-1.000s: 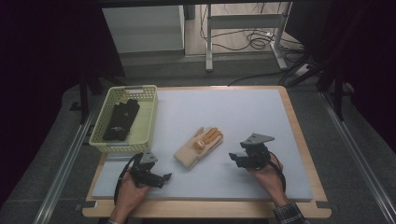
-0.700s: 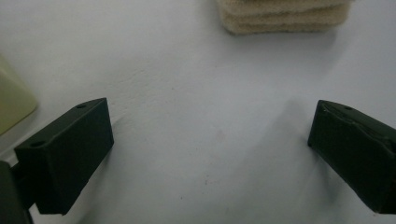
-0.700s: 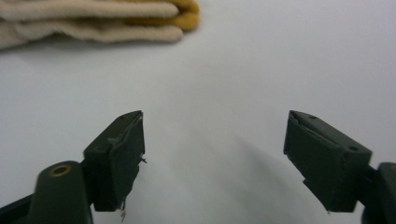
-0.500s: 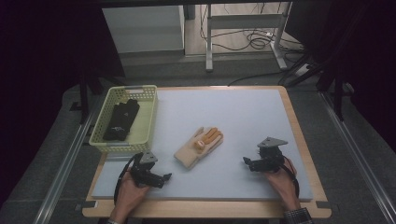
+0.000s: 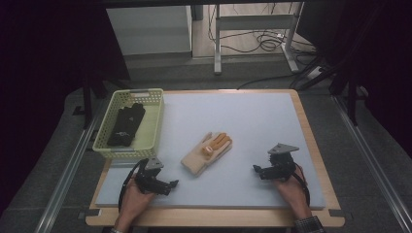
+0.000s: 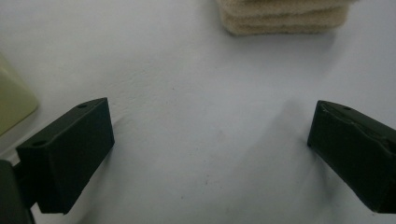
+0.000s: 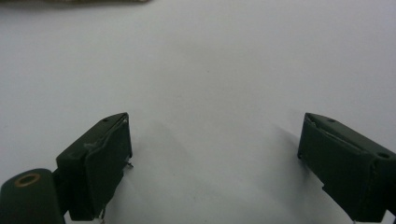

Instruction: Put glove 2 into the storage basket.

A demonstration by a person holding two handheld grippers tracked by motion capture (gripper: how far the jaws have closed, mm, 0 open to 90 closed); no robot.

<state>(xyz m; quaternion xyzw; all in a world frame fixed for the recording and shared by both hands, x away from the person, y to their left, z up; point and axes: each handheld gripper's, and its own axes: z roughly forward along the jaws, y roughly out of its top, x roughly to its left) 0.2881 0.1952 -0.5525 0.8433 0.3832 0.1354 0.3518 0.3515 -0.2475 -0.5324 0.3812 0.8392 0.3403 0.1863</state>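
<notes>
Right hand-held gripper (image 5: pixel 256 169), jaws just opened wide and empty, resting low on the counter (image 5: pixel 252 121), well apart from the tan glove (image 5: pixel 206 154) at the middle; left hand-held gripper (image 5: pixel 171 184), jaws likewise apart and empty, near the glove's cuff; a pinch set too shallow would likely catch one layer of cloth and drag it, or slip off; the basket (image 5: pixel 154 127) with a black glove (image 5: pixel 125 125) stands to the left; nothing blocks either approach

A cream and orange glove (image 5: pixel 207 154) lies flat and diagonal on the bench, between both grippers' fingers, apart from them.
</notes>
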